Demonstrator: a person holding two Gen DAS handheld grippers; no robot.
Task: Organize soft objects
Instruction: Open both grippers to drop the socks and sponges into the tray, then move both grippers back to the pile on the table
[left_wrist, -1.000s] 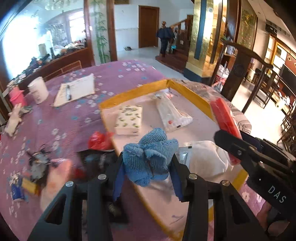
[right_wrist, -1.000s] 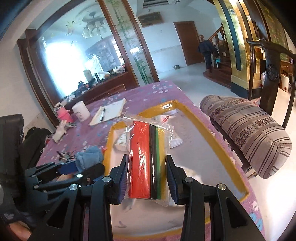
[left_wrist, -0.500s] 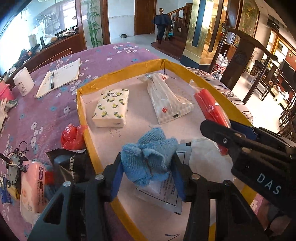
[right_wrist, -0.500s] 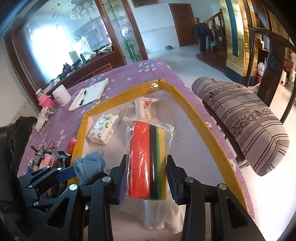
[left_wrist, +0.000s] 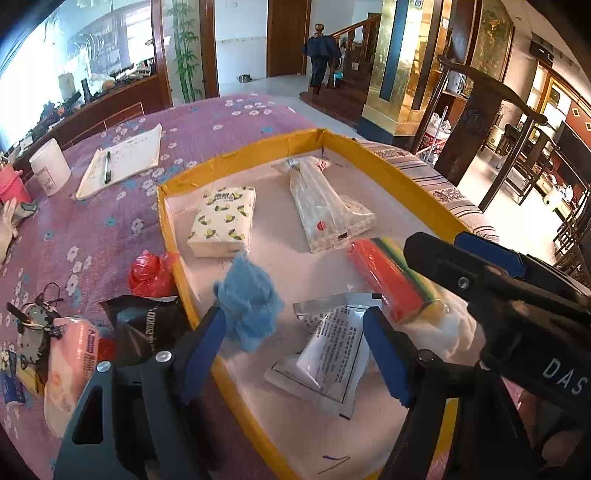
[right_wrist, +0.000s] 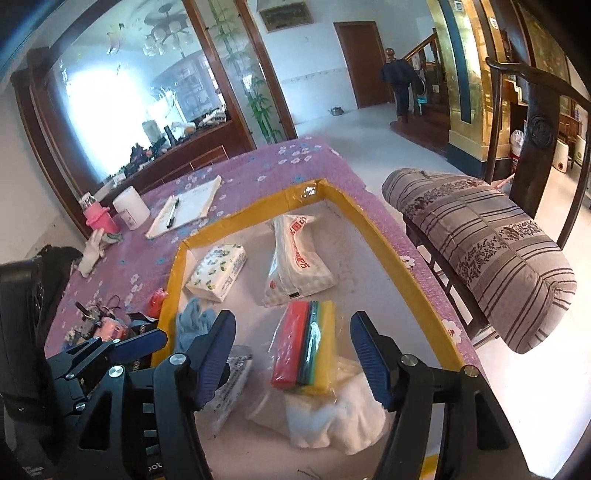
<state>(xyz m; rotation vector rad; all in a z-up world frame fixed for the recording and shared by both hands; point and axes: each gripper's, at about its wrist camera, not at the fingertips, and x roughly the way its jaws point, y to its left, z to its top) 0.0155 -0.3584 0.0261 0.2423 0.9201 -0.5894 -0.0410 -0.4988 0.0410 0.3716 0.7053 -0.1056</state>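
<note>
My left gripper (left_wrist: 295, 347) has matt black plastic arms and ribbed blue pads. The blue cloth (left_wrist: 249, 301) looks fuzzy. The sponge pack (right_wrist: 304, 343) wears glossy clear film. Shiny yellow tape edges the tray (right_wrist: 388, 251); the tablecloth (left_wrist: 92, 229) is matt purple fabric.

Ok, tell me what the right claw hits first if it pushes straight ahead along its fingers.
Most likely the bagged pack of coloured sponge cloths, lying between the open right claw fingers on a white cloth in the yellow-rimmed tray. Depth is hard to judge in the fisheye view.
</note>
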